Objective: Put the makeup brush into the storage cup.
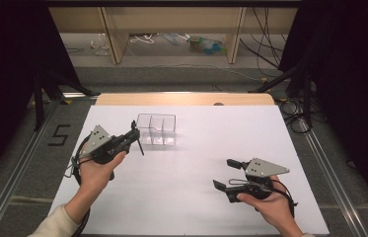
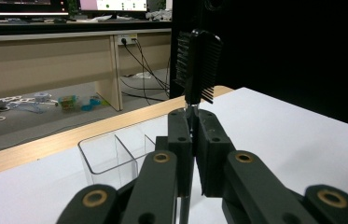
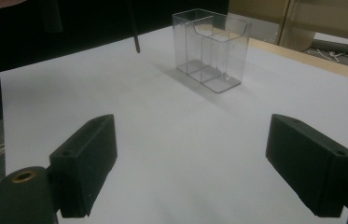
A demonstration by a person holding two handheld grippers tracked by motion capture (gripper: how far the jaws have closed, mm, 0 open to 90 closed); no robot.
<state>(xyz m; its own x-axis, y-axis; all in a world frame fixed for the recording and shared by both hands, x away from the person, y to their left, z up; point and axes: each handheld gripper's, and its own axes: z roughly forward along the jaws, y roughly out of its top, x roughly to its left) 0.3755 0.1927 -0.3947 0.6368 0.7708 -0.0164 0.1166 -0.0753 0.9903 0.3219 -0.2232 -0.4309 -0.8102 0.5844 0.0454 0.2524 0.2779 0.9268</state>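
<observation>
1. We see the left tongs (image 2: 191, 122) pressed together on a black comb (image 2: 198, 65), pinching its thin handle so the toothed head stands upright above the jaw tips in the left gripper view.
2. In the high view, the left tongs (image 1: 133, 137) sit at the left of the counter (image 1: 181, 197), raised in the person's left hand (image 1: 95, 173), with the comb (image 1: 136, 136) at their tip.
3. The comb is just beside the near left corner of a clear plastic organizer (image 1: 156, 129); we cannot tell whether the two touch.
4. We see the right tongs (image 3: 204, 163) spread wide, with nothing between the jaws but bare white counter.
5. In the high view, the right tongs (image 1: 226, 173) are at the near right of the counter in the right hand (image 1: 270, 207), well apart from the organizer and pointing left.
6. The organizer (image 3: 211, 46) stands upright on the counter, divided into compartments, toward the far side.
7. Beyond the counter's wooden far edge we see floor with cables and small clutter (image 1: 203, 44).
</observation>
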